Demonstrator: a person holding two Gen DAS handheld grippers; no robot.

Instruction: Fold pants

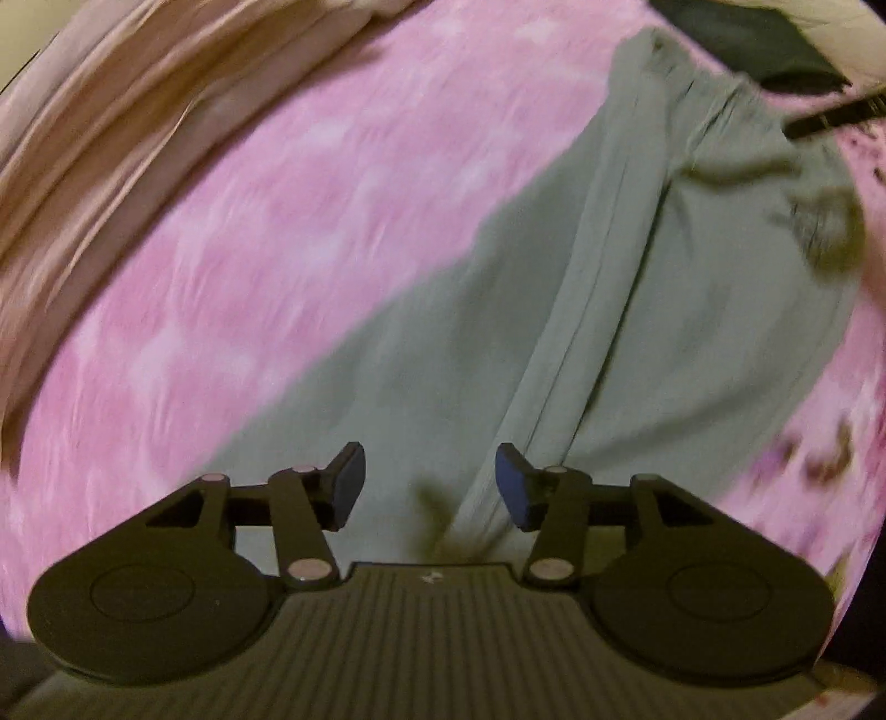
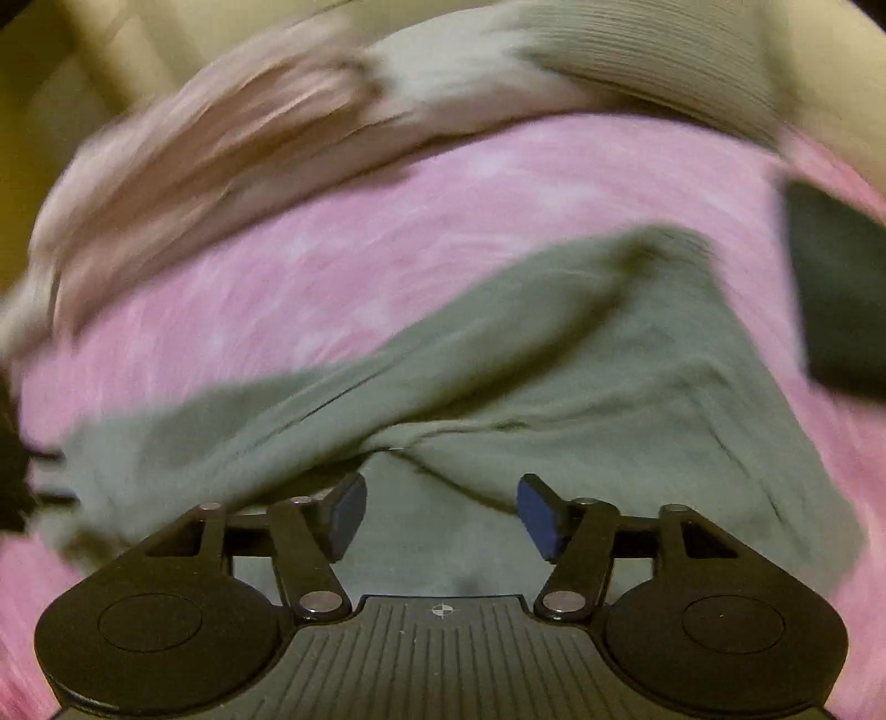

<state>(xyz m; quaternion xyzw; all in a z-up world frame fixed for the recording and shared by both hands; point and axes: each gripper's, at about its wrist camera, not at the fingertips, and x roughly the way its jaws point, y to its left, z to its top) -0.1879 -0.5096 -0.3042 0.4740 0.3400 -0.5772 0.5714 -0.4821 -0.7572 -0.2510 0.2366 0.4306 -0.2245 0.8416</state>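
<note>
Grey-green pants [image 1: 637,288] lie spread on a pink patterned bedcover [image 1: 277,232], running from near my left gripper up toward the far right. My left gripper [image 1: 429,482] hovers open above the near part of the cloth, with nothing between its blue pads. In the right wrist view the same pants [image 2: 554,365] lie crumpled with a raised fold across the middle. My right gripper [image 2: 440,512] is open just over the near fabric and holds nothing. Both views are blurred by motion.
A beige-pink bunched blanket [image 1: 111,111] lies along the far left of the bed and shows as blanket [image 2: 210,155] in the right view. A dark folded item [image 1: 758,39] sits at the far right, seen as a dark item [image 2: 836,299] too. A ribbed grey cloth [image 2: 664,61] lies at the back.
</note>
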